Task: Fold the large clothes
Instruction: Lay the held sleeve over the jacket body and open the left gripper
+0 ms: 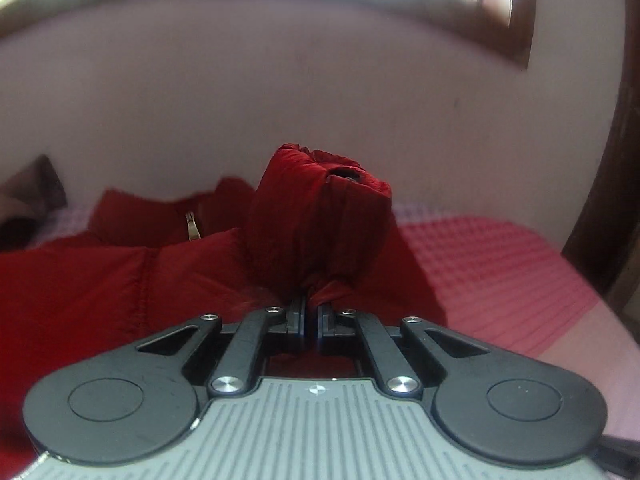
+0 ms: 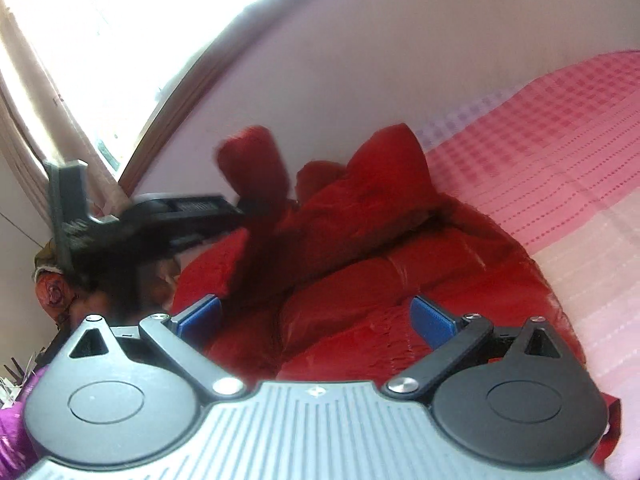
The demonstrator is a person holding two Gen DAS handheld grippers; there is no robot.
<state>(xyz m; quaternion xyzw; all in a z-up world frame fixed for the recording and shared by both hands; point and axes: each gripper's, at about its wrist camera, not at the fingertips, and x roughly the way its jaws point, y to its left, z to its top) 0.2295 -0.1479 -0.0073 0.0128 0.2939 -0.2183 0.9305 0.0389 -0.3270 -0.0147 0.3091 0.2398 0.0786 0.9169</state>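
Observation:
A red puffer jacket (image 1: 100, 280) lies on a pink checked bedspread (image 1: 500, 264). My left gripper (image 1: 311, 314) is shut on the jacket's sleeve (image 1: 316, 216), which stands up in front of it with the cuff on top. In the right wrist view the jacket (image 2: 380, 280) fills the middle. My right gripper (image 2: 316, 320) is open just above its body, with blue pads (image 2: 434, 322) on either side. The left gripper (image 2: 160, 216) shows there at the left, holding the sleeve (image 2: 256, 160) up.
A pale wall (image 1: 320, 80) runs behind the bed. A window with a brown frame (image 1: 516, 16) is above it, with a curtain (image 2: 24, 120) at the left. A dark wooden post (image 1: 616, 160) stands at the right. A zipper pull (image 1: 193, 226) shows near the collar.

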